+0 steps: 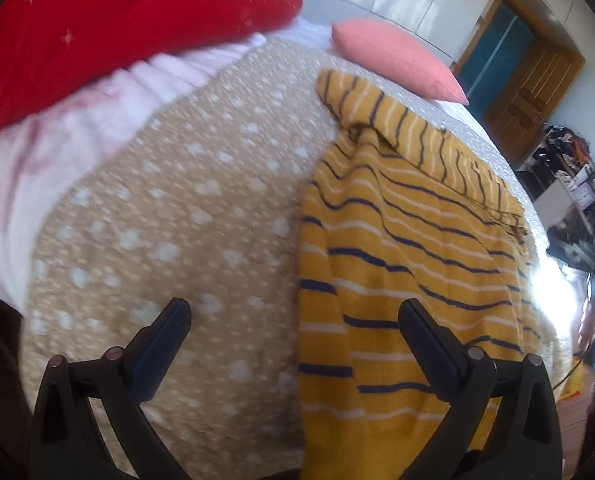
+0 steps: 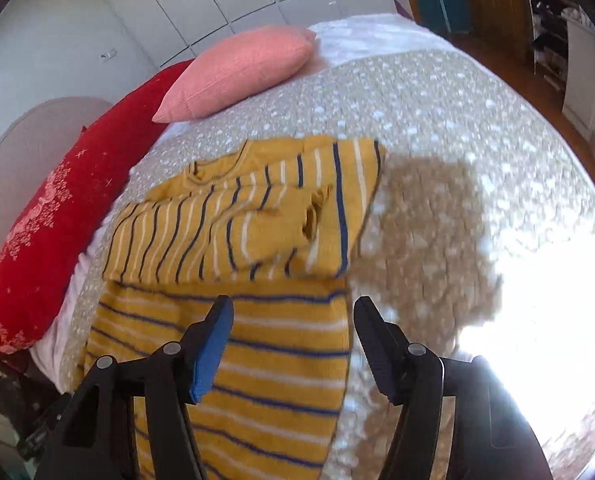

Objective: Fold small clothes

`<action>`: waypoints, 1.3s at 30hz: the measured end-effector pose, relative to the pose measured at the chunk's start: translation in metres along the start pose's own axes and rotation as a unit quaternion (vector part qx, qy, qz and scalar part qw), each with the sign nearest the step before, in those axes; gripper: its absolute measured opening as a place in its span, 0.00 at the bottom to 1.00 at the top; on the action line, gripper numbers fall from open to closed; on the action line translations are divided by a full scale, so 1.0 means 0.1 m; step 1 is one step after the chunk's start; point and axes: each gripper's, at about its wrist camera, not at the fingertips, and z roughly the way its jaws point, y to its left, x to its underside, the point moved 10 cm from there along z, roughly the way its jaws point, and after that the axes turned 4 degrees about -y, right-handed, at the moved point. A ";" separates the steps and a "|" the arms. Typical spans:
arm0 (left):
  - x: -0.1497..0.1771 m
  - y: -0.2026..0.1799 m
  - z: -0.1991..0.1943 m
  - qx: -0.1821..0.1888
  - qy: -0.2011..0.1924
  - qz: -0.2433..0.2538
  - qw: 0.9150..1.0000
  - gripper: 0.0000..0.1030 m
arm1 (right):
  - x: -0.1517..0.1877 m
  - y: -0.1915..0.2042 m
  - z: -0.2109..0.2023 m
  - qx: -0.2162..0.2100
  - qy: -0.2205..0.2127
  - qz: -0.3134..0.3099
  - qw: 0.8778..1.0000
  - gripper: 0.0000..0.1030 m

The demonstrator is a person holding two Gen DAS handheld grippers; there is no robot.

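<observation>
A small yellow sweater (image 1: 397,248) with navy and white stripes lies on the beige spotted bedspread (image 1: 177,208), its sleeves folded across the upper part. It also shows in the right wrist view (image 2: 249,320). My left gripper (image 1: 295,316) is open and empty, hovering over the sweater's left edge near the hem. My right gripper (image 2: 293,316) is open and empty, hovering over the sweater's right edge, below the folded sleeves (image 2: 237,224).
A red pillow (image 1: 97,24) and a pink pillow (image 1: 397,56) lie at the head of the bed; both also show in the right wrist view (image 2: 49,232), (image 2: 241,68). A wooden door (image 1: 533,92) and cluttered shelves (image 1: 569,168) stand beyond the bed. Bright sun glare (image 2: 557,300) hits the bedspread.
</observation>
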 end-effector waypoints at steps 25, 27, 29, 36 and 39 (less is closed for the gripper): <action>0.28 -0.45 -0.16 -0.058 0.026 0.081 0.995 0.09 | 2.06 0.23 -0.49 -0.215 -0.025 0.116 0.969 0.09; 0.33 -0.51 -0.29 -0.051 0.023 0.079 0.995 0.08 | 2.07 0.16 -0.67 -0.224 -0.033 0.115 0.967 0.08; 0.41 -0.61 -0.42 -0.041 0.020 0.082 0.996 0.08 | 2.09 0.07 -0.83 -0.222 -0.038 0.111 0.968 0.07; 0.72 -0.61 -0.46 -0.073 0.027 0.106 0.991 0.08 | 2.28 -0.08 -0.98 -0.158 -0.020 0.081 0.984 0.06; 0.74 -0.48 -0.47 -0.070 0.032 0.091 0.993 0.11 | 2.18 -0.19 -1.11 -0.135 -0.040 0.086 0.986 0.07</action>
